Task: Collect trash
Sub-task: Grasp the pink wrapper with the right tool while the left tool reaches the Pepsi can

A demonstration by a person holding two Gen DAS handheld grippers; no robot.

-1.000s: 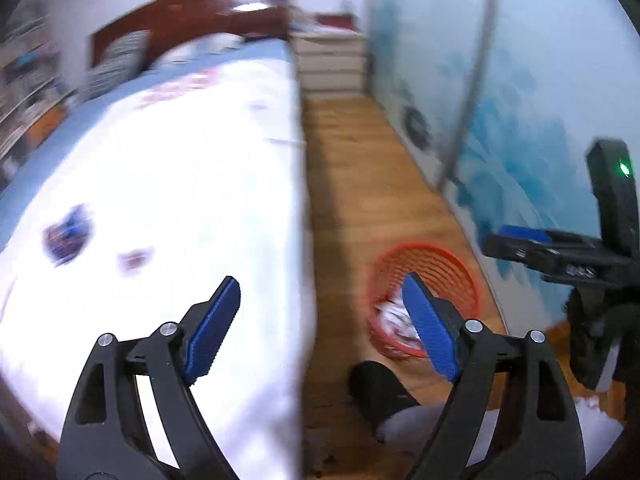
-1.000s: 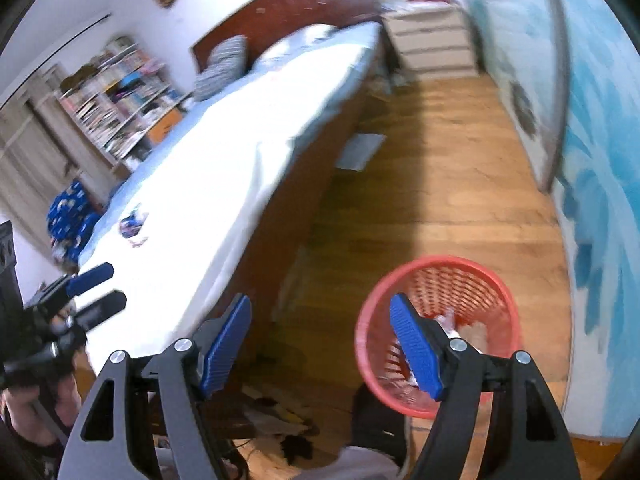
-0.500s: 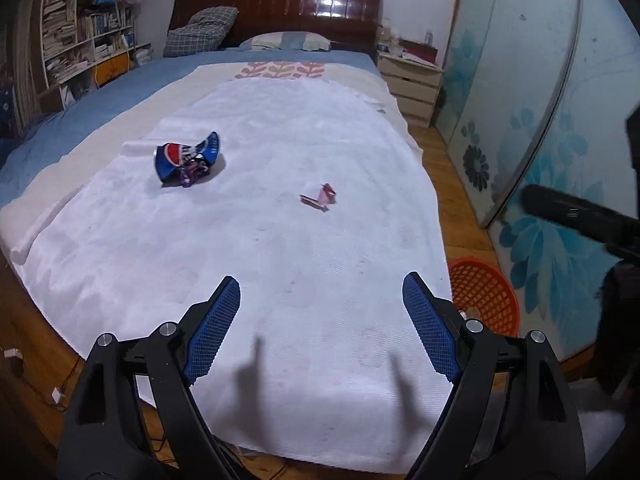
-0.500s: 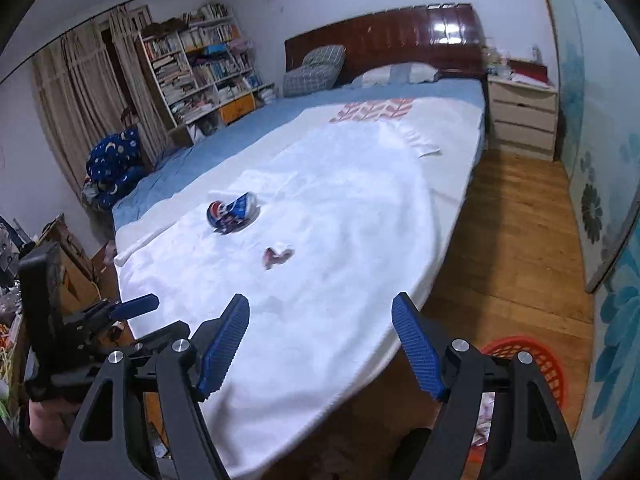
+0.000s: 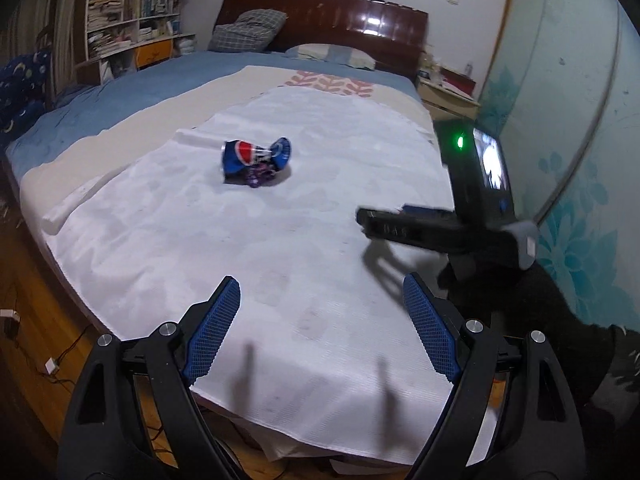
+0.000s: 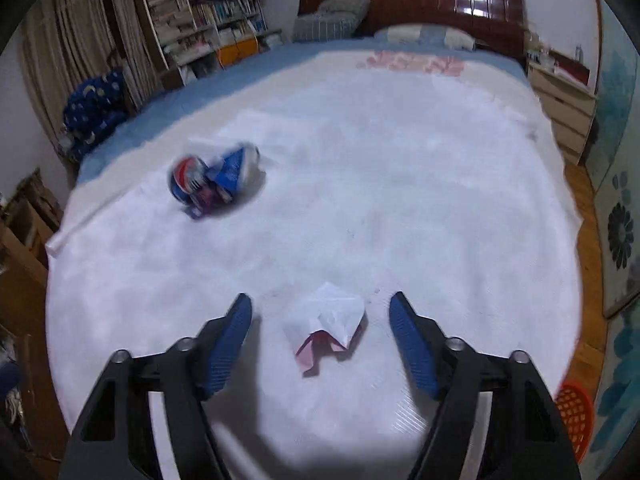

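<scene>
In the right wrist view, the right gripper [image 6: 320, 328] fills the bottom of the frame, its two blue-padded fingers [image 6: 230, 344] spread apart. The jaws have just been closing a little, with a crumpled piece of white and pink paper [image 6: 326, 326] lying between them on the white bedspread [image 6: 400, 200]; the pads do not touch it. At the lower right edge of that frame, part of a red mesh basket [image 6: 574, 412] stands on the wooden floor beside the bed.

In the left wrist view, the left gripper [image 5: 320, 328] sits at the bottom of the frame with its blue pads spread wide and nothing between them, over the near end of the bedspread. At the centre right of this frame the other gripper appears from the side as a dark, blurred shape carrying a small lit screen [image 5: 490, 164] and a green light.

Farther up the bed, left of centre in both views, lies a crushed blue, red and white drink can [image 5: 256, 160] with a small purple wrapper against its near side. It is well apart from both grippers.

Beyond it, a blue sheet [image 5: 120, 96] covers the left side of the bed. At the top of the frames are pillows [image 5: 248, 30], a dark glossy wooden headboard [image 5: 340, 24], a crowded bookshelf [image 6: 200, 12] at upper left, and a pale bedside drawer unit [image 6: 564, 108] at upper right.
</scene>
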